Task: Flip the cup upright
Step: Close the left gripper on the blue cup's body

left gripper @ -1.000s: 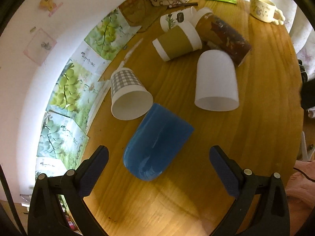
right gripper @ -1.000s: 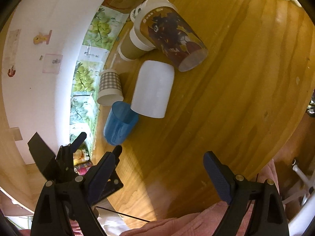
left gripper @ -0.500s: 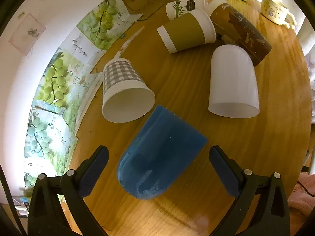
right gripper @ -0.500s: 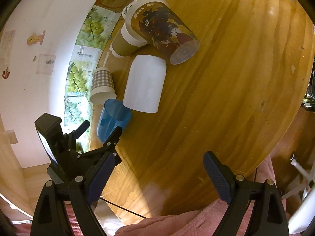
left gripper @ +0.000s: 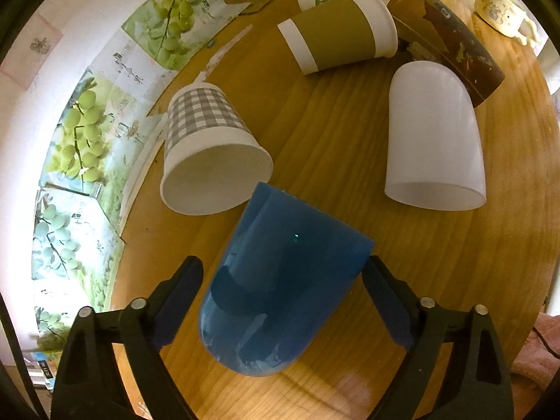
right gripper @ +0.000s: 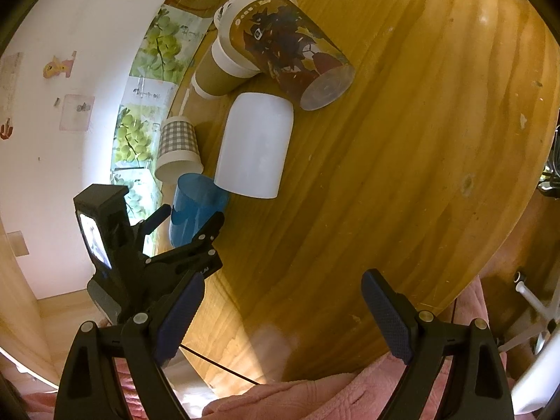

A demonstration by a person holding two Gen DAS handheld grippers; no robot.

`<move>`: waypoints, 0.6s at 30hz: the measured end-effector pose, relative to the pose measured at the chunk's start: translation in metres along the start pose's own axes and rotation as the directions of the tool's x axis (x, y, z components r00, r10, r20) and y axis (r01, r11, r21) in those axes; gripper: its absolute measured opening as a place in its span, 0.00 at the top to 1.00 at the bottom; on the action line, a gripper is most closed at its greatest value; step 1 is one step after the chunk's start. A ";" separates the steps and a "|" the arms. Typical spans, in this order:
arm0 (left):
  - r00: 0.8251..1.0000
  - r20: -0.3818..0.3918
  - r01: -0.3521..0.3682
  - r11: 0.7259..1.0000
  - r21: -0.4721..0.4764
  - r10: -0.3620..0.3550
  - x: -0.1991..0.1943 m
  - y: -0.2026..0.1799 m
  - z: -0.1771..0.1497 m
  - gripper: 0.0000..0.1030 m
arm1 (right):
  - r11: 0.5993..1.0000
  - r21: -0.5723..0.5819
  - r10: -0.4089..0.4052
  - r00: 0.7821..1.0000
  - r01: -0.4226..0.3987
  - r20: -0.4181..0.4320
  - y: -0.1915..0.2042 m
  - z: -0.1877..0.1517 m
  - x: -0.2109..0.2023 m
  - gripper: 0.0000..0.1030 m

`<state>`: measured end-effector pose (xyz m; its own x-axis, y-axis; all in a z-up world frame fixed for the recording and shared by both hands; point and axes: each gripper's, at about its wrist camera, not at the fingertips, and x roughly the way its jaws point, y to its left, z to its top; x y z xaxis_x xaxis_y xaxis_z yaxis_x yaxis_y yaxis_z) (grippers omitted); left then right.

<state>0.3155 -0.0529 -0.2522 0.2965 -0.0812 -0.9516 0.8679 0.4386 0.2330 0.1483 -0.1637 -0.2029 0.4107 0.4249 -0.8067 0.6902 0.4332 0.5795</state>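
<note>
A translucent blue plastic cup (left gripper: 280, 287) lies on its side on the round wooden table (left gripper: 350, 147), its closed base toward me. My left gripper (left gripper: 280, 308) is open with the blue cup between its fingers; contact is unclear. The right wrist view shows the blue cup (right gripper: 196, 206) and the left gripper (right gripper: 185, 231) astride it. My right gripper (right gripper: 280, 318) is open and empty above the table's near edge.
Other cups lie on their sides: a grey checked one (left gripper: 206, 147), a white one (left gripper: 434, 140), an olive one (left gripper: 343, 35), a brown leaf-print one (left gripper: 451, 49). A cream mug (left gripper: 500, 10) stands far right. Grape posters (left gripper: 73, 133) line the left wall.
My left gripper has moved forward and down, so the blue cup now sits between its fingers. My right gripper has held about still.
</note>
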 end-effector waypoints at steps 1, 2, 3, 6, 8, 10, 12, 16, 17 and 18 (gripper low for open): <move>1.000 -0.001 -0.003 1.000 0.000 0.003 0.000 0.000 0.000 0.14 | 1.000 0.000 0.000 1.000 0.000 0.001 0.000 0.000 0.000 0.11; 1.000 -0.003 -0.004 1.000 -0.001 0.004 0.000 0.000 0.001 0.14 | 1.000 0.002 0.000 1.000 0.000 0.002 0.000 -0.001 -0.001 0.11; 1.000 -0.004 -0.005 1.000 0.000 0.005 0.000 0.000 0.001 0.14 | 1.000 0.004 0.000 1.000 0.000 0.003 -0.001 -0.001 -0.001 0.11; 1.000 -0.007 -0.011 1.000 0.007 0.011 -0.001 -0.002 0.001 0.14 | 1.000 0.009 0.003 1.000 -0.003 0.002 -0.003 -0.003 -0.001 0.11; 1.000 -0.012 -0.017 1.000 0.015 0.018 -0.001 -0.004 0.001 0.14 | 1.000 0.010 0.005 1.000 -0.005 0.001 -0.003 -0.004 -0.002 0.11; 1.000 -0.019 -0.022 0.999 0.023 0.023 -0.001 -0.005 0.001 0.15 | 1.000 0.008 0.008 1.000 -0.008 0.001 -0.004 -0.005 -0.003 0.11; 0.999 -0.031 -0.018 0.999 0.027 0.019 -0.002 -0.006 0.002 0.15 | 1.000 0.006 0.011 1.000 -0.011 0.003 -0.004 -0.006 -0.004 0.11; 0.999 -0.054 -0.002 1.000 0.028 0.003 -0.004 -0.009 0.001 0.15 | 1.000 0.005 0.019 1.000 -0.019 0.008 -0.005 -0.008 -0.007 0.11; 0.998 -0.058 -0.003 1.000 0.027 0.005 -0.004 -0.009 0.000 0.15 | 1.000 0.005 0.020 1.000 -0.020 0.009 -0.005 -0.008 -0.008 0.11; 0.998 -0.063 -0.006 1.000 0.027 0.007 -0.005 -0.009 0.000 0.16 | 1.000 0.005 0.023 1.000 -0.023 0.011 -0.006 -0.009 -0.009 0.11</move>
<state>0.3058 -0.0568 -0.2494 0.2772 -0.0215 -0.9606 0.8765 0.4151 0.2436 0.1352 -0.1625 -0.1983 0.4329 0.4262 -0.7943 0.6835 0.4193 0.5975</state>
